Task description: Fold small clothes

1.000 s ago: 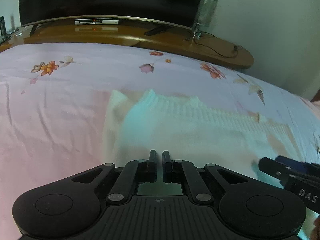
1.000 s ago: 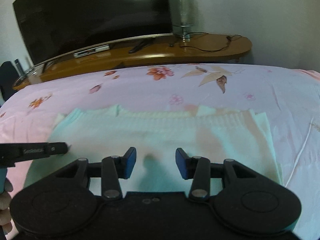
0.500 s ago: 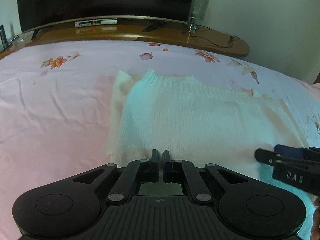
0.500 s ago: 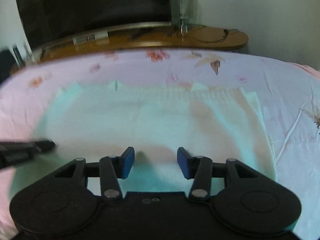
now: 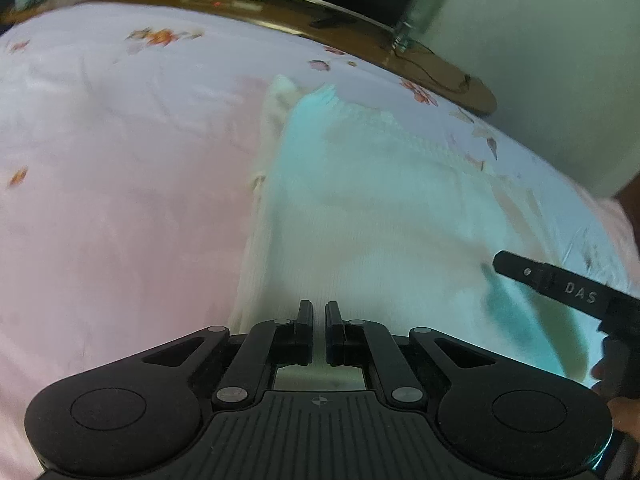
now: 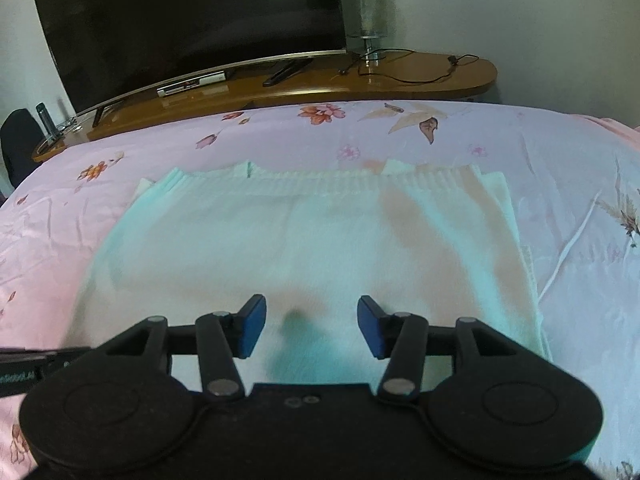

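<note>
A pale white knitted garment (image 6: 304, 248) lies folded and flat on the pink floral bedsheet (image 6: 580, 184), its ribbed edge at the far side. My right gripper (image 6: 311, 316) hovers over the garment's near part. Its blue-padded jaws are opening and nothing is between them. My left gripper (image 5: 319, 312) is shut over the garment's (image 5: 380, 208) near left edge, and no cloth shows between its black fingers (image 5: 304, 320). One finger of the right gripper (image 5: 560, 288) reaches in from the right in the left wrist view.
Beyond the bed stands a long wooden TV stand (image 6: 420, 84) with a curved dark television (image 6: 192, 28), a set-top box (image 6: 192, 82), a glass lamp (image 6: 366, 20) and a trailing cable. A pale wall lies behind.
The right gripper's jaws have spread wider. The left gripper has slid sideways and rolled, so the garment now sits further right and tilted in its view; it has stayed shut.
</note>
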Demonstrator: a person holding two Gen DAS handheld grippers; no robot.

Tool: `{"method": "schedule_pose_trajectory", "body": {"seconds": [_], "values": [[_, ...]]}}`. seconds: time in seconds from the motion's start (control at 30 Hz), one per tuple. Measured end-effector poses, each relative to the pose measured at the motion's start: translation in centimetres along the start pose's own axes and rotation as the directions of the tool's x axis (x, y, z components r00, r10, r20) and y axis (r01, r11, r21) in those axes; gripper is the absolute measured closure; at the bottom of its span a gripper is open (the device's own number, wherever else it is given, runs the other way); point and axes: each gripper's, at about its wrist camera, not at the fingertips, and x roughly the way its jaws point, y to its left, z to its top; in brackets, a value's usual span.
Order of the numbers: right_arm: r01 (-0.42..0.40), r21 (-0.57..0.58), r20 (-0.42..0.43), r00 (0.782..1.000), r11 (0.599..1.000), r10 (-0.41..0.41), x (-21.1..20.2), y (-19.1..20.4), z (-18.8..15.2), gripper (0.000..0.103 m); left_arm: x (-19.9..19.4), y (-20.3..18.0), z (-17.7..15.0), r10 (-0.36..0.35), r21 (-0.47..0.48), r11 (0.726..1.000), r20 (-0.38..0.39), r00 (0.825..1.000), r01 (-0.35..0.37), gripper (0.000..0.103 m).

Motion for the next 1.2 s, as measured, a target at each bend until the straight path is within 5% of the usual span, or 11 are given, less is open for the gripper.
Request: {"method": "schedule_pose_trajectory", "body": {"seconds": [0.5,0.53,0.57,0.6,0.63,0.67,0.7,0.8,0.87,0.9,1.2], "values": [[-0.045,0.009,0.015,0.999,0.999,0.044,-2.7,-0.1,-2.5,0.052,-0.8,-1.7,-3.1,0.029,-0.047,0.998,-0.049,0.998,-0.031,0.097],[-0.046,0.012,0.018,0.999,0.999,0.046,-2.9,-0.2,-2.6,0.052,-1.0,-1.9,-3.3,0.038,-0.048,0.998,-0.042,0.998,-0.04,0.077],[-0.048,0.016,0.019,0.999,0.999,0.048,-3.1,-0.3,-2.7,0.052,-1.3,-1.9,-3.4,0.04,-0.048,0.998,-0.03,0.999,-0.041,0.03],[-0.05,0.02,0.022,0.999,0.999,0.05,-3.4,-0.4,-2.7,0.052,-1.8,-2.0,-3.6,0.05,-0.052,0.997,-0.004,0.999,-0.05,0.011],[-0.05,0.021,0.024,0.999,0.999,0.049,-3.6,-0.5,-2.8,0.052,-2.9,-2.1,-3.9,0.057,-0.055,0.997,0.079,0.995,-0.053,0.011],[-0.049,0.02,0.024,0.999,0.999,0.048,-3.7,-0.5,-2.9,0.052,-4.1,-2.3,-4.3,0.027,-0.031,0.999,0.184,0.983,-0.021,0.024],[-0.049,0.02,0.025,0.999,0.999,0.048,-3.8,-0.6,-2.9,0.052,-4.5,-2.8,-4.3,0.018,0.005,1.0,0.202,0.979,-0.02,0.03],[-0.052,0.024,0.025,0.998,0.998,0.051,-4.0,-0.8,-3.1,0.051,-4.4,-3.4,-4.1,0.01,0.033,0.999,0.152,0.988,-0.015,0.032],[-0.052,0.023,0.025,0.998,0.998,0.051,-4.1,-0.7,-3.2,0.051,-4.5,-2.6,-4.4,0.011,-0.053,0.999,0.129,0.992,-0.004,0.004],[-0.051,0.019,0.03,0.998,0.999,0.05,-4.2,-0.7,-3.1,0.052,-4.6,-1.9,-4.6,0.009,-0.11,0.994,0.127,0.992,0.005,0.0],[-0.037,0.003,0.04,0.999,0.999,0.037,-3.1,0.0,-3.1,0.065,-2.8,1.5,-8.3,-0.159,-0.432,0.881,0.108,0.981,0.191,0.0]]}}
